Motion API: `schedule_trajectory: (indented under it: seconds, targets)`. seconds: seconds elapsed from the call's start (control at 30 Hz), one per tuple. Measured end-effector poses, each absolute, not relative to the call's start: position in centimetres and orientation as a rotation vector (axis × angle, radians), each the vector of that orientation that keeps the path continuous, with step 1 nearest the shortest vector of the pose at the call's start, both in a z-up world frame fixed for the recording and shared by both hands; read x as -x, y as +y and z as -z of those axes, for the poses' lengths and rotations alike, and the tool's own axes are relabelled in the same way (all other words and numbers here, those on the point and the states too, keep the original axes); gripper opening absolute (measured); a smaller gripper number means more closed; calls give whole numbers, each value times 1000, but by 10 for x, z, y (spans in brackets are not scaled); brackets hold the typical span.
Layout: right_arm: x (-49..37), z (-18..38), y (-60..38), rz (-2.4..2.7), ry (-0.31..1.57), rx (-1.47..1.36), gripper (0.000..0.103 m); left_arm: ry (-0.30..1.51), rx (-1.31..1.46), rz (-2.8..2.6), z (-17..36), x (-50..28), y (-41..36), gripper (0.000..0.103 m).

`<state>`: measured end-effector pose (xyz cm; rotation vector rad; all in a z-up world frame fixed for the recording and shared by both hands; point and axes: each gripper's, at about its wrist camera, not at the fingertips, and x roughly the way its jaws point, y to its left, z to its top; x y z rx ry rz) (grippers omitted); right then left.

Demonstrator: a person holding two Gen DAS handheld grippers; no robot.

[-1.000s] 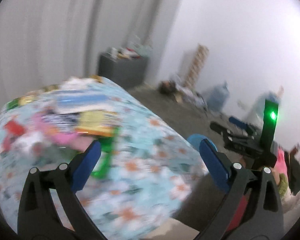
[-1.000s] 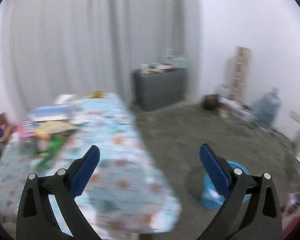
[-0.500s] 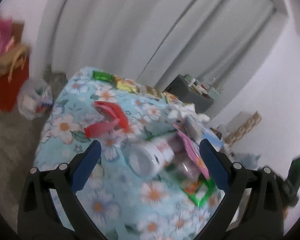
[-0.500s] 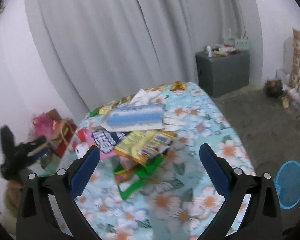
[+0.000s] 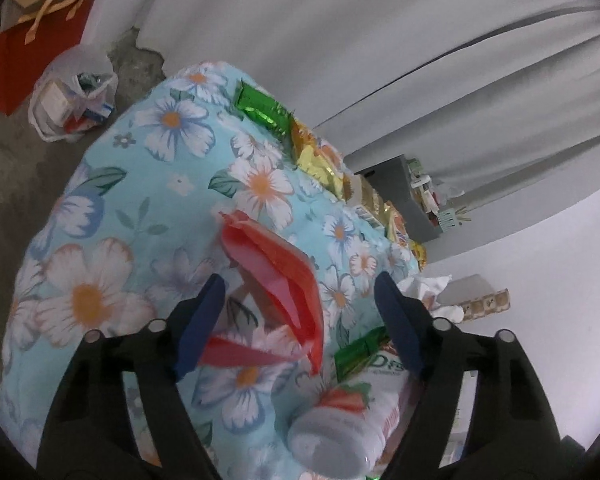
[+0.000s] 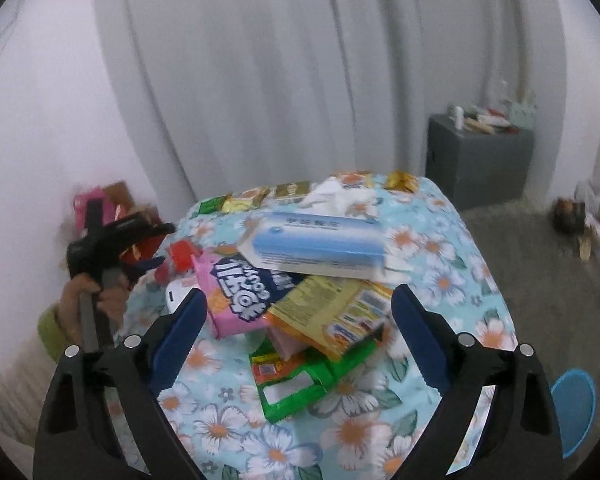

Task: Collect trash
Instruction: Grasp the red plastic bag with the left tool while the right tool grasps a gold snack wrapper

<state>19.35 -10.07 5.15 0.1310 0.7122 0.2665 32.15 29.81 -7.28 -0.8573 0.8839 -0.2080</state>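
Observation:
A table with a blue flowered cloth [image 5: 112,200] carries a heap of trash. My left gripper [image 5: 300,292] is open, its fingers on either side of a red wrapper [image 5: 276,276] just above the cloth. A white yogurt bottle [image 5: 340,428] lies below it, and a green foil wrapper [image 5: 260,106] at the far edge. My right gripper [image 6: 298,312] is open above the pile: a blue-white carton [image 6: 316,246], a pink cookie pack [image 6: 236,292], a yellow-orange bag [image 6: 336,312] and a green wrapper [image 6: 300,376]. The left gripper also shows in the right wrist view [image 6: 140,248].
A blue waste bin [image 6: 572,404] stands on the floor at the table's right. A red paper bag [image 5: 32,28] and a white plastic bag [image 5: 72,92] sit on the floor past the far corner. A grey cabinet [image 6: 480,164] stands by the curtain.
Both grippers have swung from the room toward the table and come closer. My left gripper has moved down around the red wrapper. My right gripper has closed in on the pile.

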Motion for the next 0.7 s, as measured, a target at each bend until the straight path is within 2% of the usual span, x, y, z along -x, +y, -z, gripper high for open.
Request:
schedule_trajectory:
  seconds: [0.13, 0.23, 0.3, 0.47, 0.6, 0.7]
  targets:
    - [-215, -51, -105, -267, 710, -169, 89, 921, 875, 199, 85, -332, 297, 58]
    - [-238, -47, -126, -281, 740, -299, 88, 940, 873, 198, 92, -335, 295, 49]
    - [-253, -41, -142, -289, 767, -394, 86, 949, 874, 200, 95, -335, 294, 40]
    - [-298, -22, -184, -290, 847, -615, 80, 952, 869, 214, 100, -334, 294, 27]
    - [-336, -13, -197, -292, 913, -660, 78, 944, 864, 233, 98, -331, 294, 15]
    - [-351, -5, -200, -259, 959, -677, 71, 921, 862, 244, 92, -324, 295, 9]
